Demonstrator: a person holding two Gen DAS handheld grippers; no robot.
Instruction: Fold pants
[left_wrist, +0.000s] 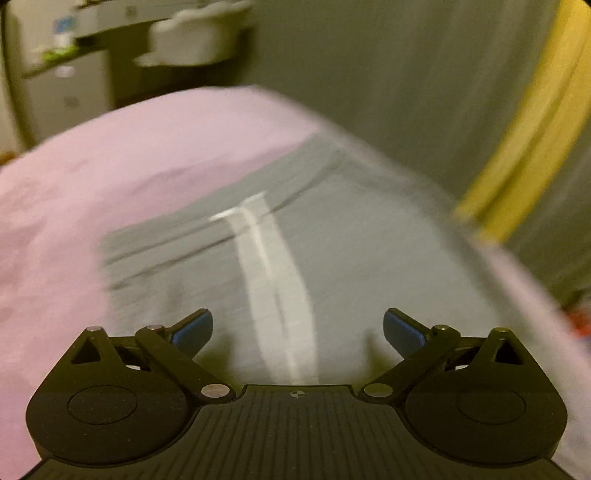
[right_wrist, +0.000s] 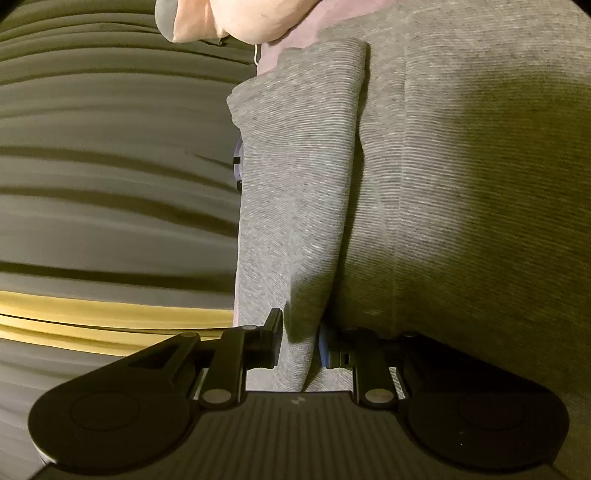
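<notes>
- Right gripper (right_wrist: 298, 341) clenched on a fold of the grey pants (right_wrist: 295, 206), black finger on the left, blue-padded finger on the right, cloth pinched between them and running up and away from the tips
- Sharp only in the right wrist view: fine horizontal ribbing in the heathered grey knit, a thick rounded fold edge down the middle, a second broader layer of the same cloth filling the right side in shadow
- Far beyond that fold, a patch of pink bedsheet (right_wrist: 291, 33) and a pale peach rounded shape at the top edge, too close to name
- To the left of the held cloth, grey pleated curtain (right_wrist: 110, 166) in long soft ridges with a yellow band (right_wrist: 110, 314) across it
- Left gripper (left_wrist: 297, 328) spread wide and released, blue pads (left_wrist: 194, 330) well apart, nothing between them, poised over the pants (left_wrist: 369, 258)
- Left wrist view heavily blurred, yet alone in giving the whole layout: pants lying flat on the pink bedsheet (left_wrist: 147, 147), toward the right side of the bed, a pale stripe (left_wrist: 273, 280) running from near the gripper toward the far end, dark seam lines crossing at the far part
- Far left in that view, a white cabinet (left_wrist: 62, 92) and a white tub (left_wrist: 195, 37); grey curtain (left_wrist: 388, 74) and yellow band (left_wrist: 528, 129) at far right
</notes>
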